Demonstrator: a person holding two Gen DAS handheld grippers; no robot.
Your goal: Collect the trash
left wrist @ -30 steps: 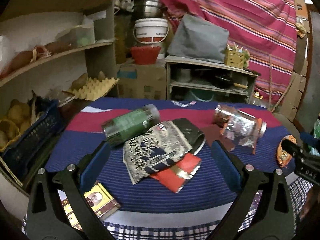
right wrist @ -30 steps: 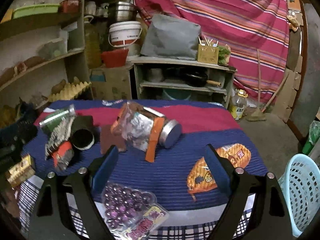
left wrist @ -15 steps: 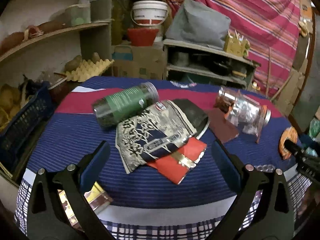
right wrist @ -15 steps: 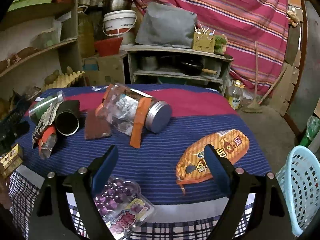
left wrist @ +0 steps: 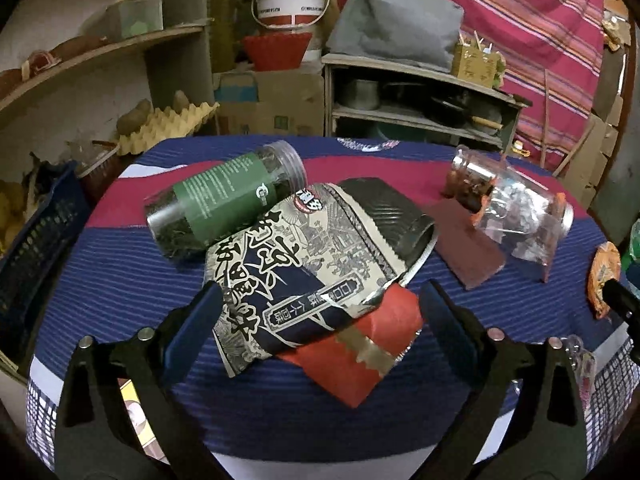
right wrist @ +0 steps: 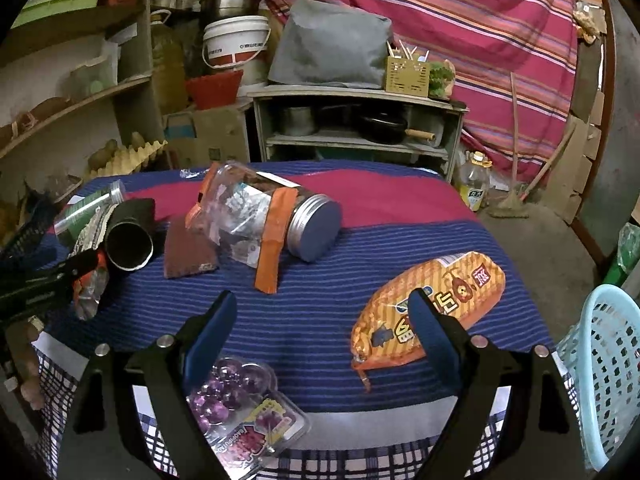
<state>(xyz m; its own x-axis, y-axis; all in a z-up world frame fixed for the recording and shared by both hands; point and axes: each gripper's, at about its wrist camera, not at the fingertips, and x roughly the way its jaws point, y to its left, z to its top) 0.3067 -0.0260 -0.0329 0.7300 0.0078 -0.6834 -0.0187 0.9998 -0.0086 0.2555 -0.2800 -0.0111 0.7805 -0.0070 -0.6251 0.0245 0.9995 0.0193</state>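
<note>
Blue-and-red striped cloth covers the table, and the trash is scattered across it. In the left wrist view the left tool is held spread over a printed foil wrapper that overlaps a red packet; its jaws have just been closing a little, yet neither pad is seen to press on the wrapper — the wrapper simply lies between them. A green-labelled clear jar lies on its side just to the far left of the wrapper, a black tube is tucked under the wrapper's far edge, and a brown pad lies to the right, next to a clear jar with orange tape.

In the right wrist view the right tool is spread with nothing gripped. An orange snack bag lies by its right finger, a plastic tray of purple balls near the table's near edge. A pale blue basket stands off the table at the right.
</note>
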